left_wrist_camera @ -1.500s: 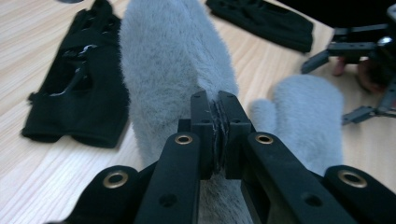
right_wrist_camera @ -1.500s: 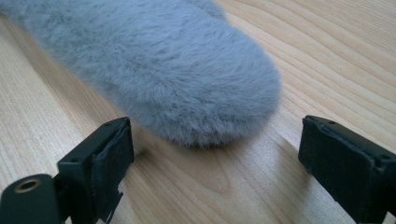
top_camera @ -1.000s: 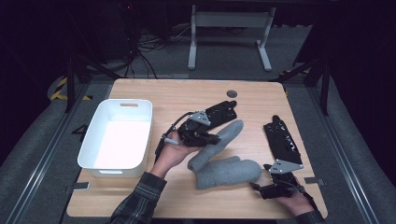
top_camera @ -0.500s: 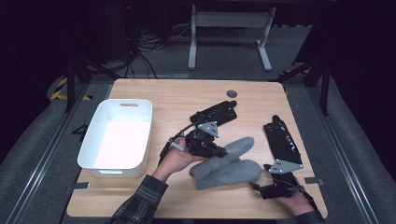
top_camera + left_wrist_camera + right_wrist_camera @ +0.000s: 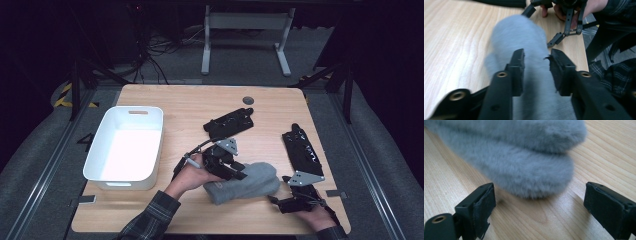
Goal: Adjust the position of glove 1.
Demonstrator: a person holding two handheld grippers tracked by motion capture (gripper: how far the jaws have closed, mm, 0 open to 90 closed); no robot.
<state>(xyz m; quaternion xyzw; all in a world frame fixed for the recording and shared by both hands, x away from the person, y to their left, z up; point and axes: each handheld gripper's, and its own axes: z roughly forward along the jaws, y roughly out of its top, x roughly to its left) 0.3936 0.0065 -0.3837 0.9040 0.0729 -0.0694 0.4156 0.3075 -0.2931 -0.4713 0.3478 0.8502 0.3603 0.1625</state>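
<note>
The left gripper [image 5: 239, 171] sits over the grey fuzzy slippers [image 5: 243, 182]. Its jaws have just been opening and now stand apart, with the top slipper [image 5: 524, 50] between them and no real pinch on it. The pair lies stacked near the front middle of the wooden table [image 5: 190, 102]. The right gripper [image 5: 280, 204] rests just right of them, jaws wide open, holding nothing. A white bin [image 5: 127, 145] sits off to the left.

bin [image 5: 125, 150] left | socks [image 5: 245, 182] centre, stacked | holders [image 5: 302, 152] behind, right
</note>
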